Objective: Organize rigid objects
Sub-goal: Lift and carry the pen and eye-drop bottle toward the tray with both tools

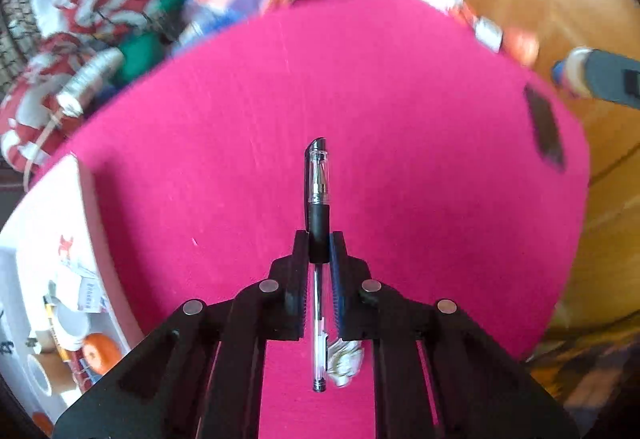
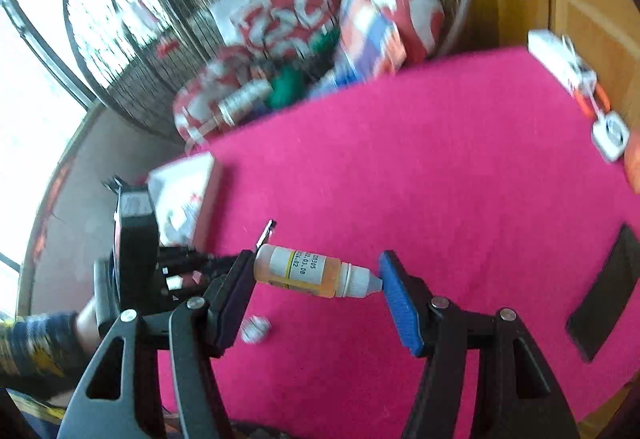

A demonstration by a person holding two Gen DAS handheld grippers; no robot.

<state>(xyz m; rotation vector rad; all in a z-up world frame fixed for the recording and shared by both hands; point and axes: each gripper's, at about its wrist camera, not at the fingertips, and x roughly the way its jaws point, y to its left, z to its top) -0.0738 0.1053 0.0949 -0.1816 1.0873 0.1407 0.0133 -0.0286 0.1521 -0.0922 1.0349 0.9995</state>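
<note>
Both hand-held grippers are loaded, left (image 1: 319,247) clamping pen (image 1: 318,199), right (image 2: 316,275) pinching dropper bottle (image 2: 316,271); neither is yet in the box (image 1: 86,223).

Pink mat (image 1: 400,119) mostly bare in the middle — open passage. Obstacles rel. to mat: white box (image 1: 52,259) on left edge, black slab (image 1: 546,127) near right edge, small white ball (image 2: 256,329) near front.

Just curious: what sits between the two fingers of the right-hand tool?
A small dropper bottle of orange liquid, lying crosswise, cap against the blue pad, in the right wrist view.
</note>
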